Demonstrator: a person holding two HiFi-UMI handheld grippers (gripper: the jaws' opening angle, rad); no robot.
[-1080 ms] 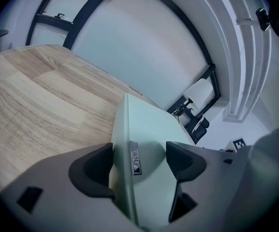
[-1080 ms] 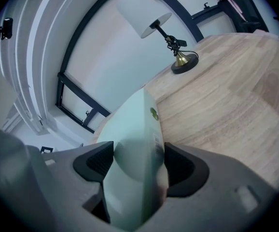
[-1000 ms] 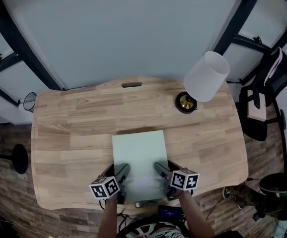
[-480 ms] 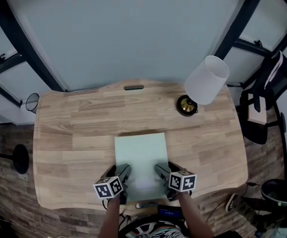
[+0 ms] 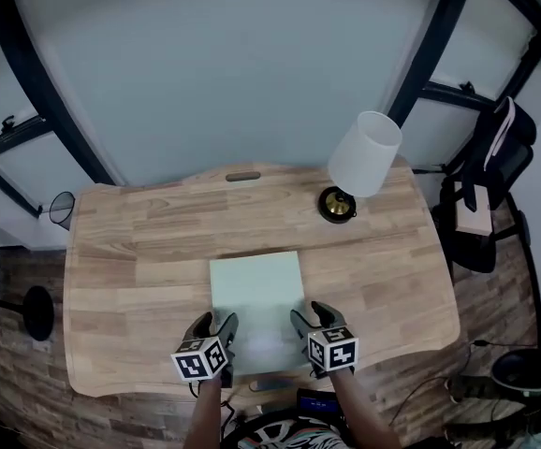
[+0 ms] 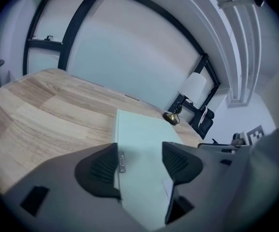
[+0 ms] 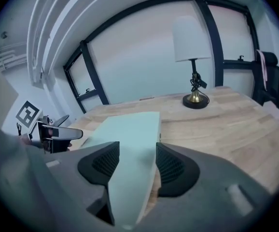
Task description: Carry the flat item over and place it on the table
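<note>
A pale green flat board (image 5: 256, 293) lies on the wooden table (image 5: 139, 251), near its front edge. My left gripper (image 5: 212, 324) sits at the board's near left edge and my right gripper (image 5: 310, 313) at its near right edge. In the left gripper view the board (image 6: 139, 139) runs between the jaws of the left gripper (image 6: 140, 161), whose jaws are closing with its edge close to the left pad. In the right gripper view the right gripper (image 7: 137, 161) is closing too, with the board (image 7: 130, 134) between its pads. I see no pad pressing on the board.
A table lamp with a white shade (image 5: 364, 154) and a brass base (image 5: 337, 205) stands at the table's back right. A dark slot (image 5: 243, 176) sits at the back edge. A black chair (image 5: 481, 204) stands to the right, off the table.
Both grippers have stayed at the board's near end and their jaws look slightly narrower. The board has not moved on the table. The head view has shifted a little.
</note>
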